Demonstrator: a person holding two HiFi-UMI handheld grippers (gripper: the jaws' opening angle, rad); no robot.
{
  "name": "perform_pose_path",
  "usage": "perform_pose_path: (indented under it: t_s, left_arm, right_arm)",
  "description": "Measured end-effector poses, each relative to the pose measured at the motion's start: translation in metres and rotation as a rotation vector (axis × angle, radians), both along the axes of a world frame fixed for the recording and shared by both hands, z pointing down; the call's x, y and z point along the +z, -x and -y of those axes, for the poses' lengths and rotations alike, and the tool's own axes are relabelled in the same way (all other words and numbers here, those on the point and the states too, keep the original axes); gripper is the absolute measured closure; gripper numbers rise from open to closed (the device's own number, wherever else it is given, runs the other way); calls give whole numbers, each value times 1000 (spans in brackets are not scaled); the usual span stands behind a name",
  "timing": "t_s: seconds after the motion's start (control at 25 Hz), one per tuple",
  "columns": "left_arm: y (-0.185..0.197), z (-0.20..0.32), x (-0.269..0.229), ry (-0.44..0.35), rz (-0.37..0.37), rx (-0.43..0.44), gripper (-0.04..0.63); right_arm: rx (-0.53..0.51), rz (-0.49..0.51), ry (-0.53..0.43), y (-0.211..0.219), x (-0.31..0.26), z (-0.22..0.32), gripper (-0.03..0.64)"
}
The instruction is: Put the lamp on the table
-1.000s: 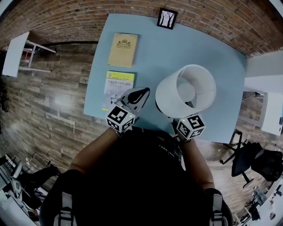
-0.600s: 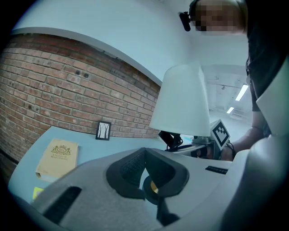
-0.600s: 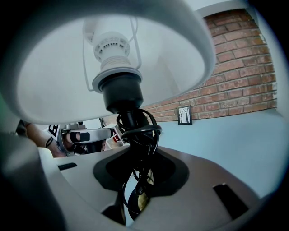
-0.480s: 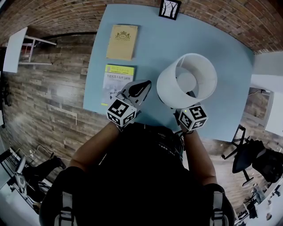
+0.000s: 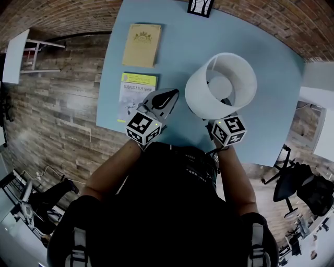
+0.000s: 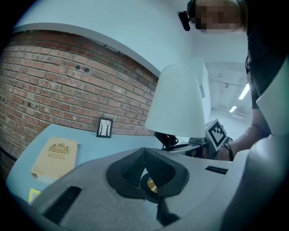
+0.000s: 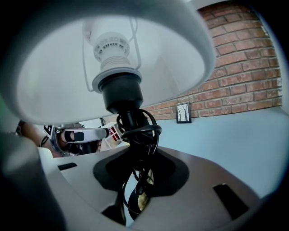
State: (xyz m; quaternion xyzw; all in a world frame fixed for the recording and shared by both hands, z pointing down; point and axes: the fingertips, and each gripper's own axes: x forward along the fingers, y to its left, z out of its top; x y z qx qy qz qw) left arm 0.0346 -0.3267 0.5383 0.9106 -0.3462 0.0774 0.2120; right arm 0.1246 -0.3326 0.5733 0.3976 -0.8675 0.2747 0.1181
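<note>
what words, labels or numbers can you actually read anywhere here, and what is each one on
Tan book: a crest with a line of print under it, too small to read.
Yellow and white booklet: printed lines, too blurred to read.
Marker cube at the left and marker cube at the right: black and white square patterns, no words.
Framed picture: bare trees, no text.
Lamp: no print visible.
Nothing is legible.

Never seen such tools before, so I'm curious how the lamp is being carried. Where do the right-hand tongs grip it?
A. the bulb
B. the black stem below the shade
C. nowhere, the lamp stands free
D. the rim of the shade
B: in the right gripper view the black stem, wound with its cord, runs down between the right tongs, below the white shade.
</note>
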Motion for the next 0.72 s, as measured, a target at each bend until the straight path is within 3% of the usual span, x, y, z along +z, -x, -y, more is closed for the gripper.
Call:
perform_pose_path:
  t_s: [0.72]
  left_arm:
    - [-4, 18, 22, 36, 15, -22, 586]
  right_arm:
    - [-23, 1, 38, -5, 29, 31, 517]
